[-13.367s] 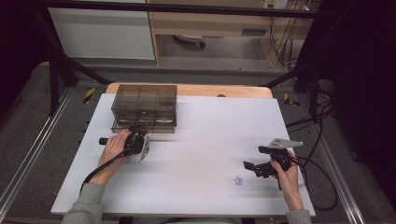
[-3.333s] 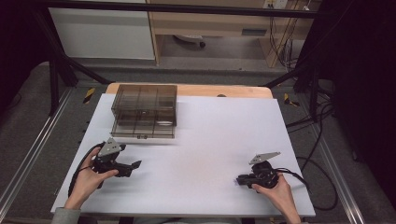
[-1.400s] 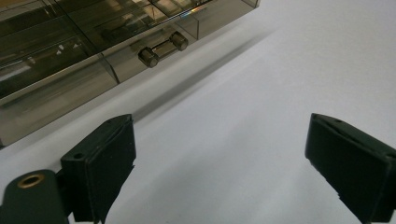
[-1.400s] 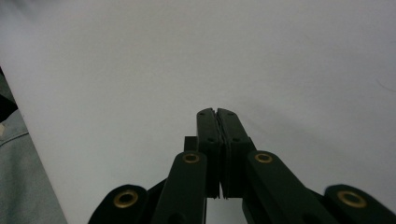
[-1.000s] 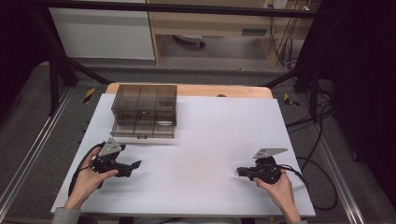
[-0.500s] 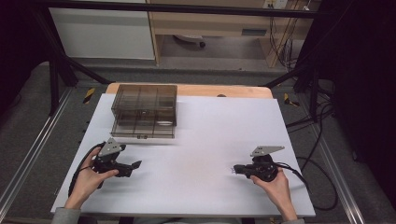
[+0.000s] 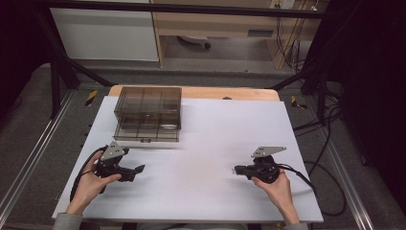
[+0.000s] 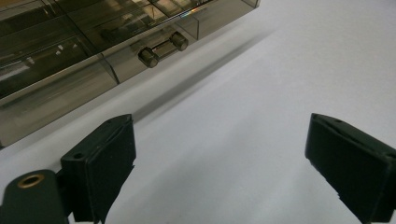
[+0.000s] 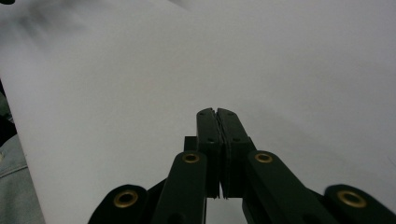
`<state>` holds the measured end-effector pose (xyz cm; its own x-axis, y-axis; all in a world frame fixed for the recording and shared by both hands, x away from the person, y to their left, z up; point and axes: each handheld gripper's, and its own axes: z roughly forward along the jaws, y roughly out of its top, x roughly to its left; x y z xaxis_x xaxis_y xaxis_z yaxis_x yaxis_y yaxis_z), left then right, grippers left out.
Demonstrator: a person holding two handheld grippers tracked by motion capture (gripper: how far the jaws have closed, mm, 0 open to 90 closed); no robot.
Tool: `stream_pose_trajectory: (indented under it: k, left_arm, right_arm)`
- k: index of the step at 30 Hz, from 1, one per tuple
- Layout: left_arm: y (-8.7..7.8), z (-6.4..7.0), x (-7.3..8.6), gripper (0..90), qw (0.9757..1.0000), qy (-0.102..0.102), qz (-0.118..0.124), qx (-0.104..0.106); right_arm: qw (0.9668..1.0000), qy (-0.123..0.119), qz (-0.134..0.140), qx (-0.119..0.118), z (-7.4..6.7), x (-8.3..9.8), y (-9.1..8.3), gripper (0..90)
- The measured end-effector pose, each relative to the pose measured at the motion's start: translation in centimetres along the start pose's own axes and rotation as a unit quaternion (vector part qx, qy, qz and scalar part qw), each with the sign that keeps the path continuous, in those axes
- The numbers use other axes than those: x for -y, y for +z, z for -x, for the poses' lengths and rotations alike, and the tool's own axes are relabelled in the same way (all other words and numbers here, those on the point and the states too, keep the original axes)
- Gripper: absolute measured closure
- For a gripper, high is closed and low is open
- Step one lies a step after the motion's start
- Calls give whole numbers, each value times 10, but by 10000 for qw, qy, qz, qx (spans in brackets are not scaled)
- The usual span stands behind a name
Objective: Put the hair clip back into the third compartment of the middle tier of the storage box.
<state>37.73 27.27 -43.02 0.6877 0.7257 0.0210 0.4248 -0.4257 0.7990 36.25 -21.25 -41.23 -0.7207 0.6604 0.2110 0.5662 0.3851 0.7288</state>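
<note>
high view: both hands low on the white surface (image 7: 210, 139), well apart. left tool (image 7: 136, 170) rests near the surface's left front, aimed toward the middle; right tool (image 7: 237, 170) near the right front, aimed left. smoky clear drawer box (image 7: 148, 114) stands at the far left of the surface, just beyond the left tool, not touched by either.

left gripper view adds detail: the left tool (image 8: 219, 163) has its jaws spread wide, nothing between them, bare surface below. the drawer box (image 8: 70, 60) fills the upper left here, close ahead; a small bar handle (image 8: 163, 49) with two round posts sits on its front face. the walls are tinted brown-grey, see-through, with dividers showing inside; contents too blurred to tell.

right gripper view: the right tool (image 9: 217, 114) has its jaws pressed together, pads flush, nothing pinched. bare white surface ahead, a strip of grey sleeve (image 9: 14, 186) at the left edge.
</note>
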Motion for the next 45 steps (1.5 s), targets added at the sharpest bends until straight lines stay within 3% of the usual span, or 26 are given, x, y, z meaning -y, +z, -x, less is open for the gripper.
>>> stream_pose_trajectory:
  k: [31,45]
  left_arm:
    - [2,0,0,84,10000,15,-41,9]
    - [2,0,1,84,10000,14,-44,9]
  right_arm:
    - [9997,-114,228,16,-6,-23,14,894]
    - [9992,-233,337,-8,-12,-42,26,893]
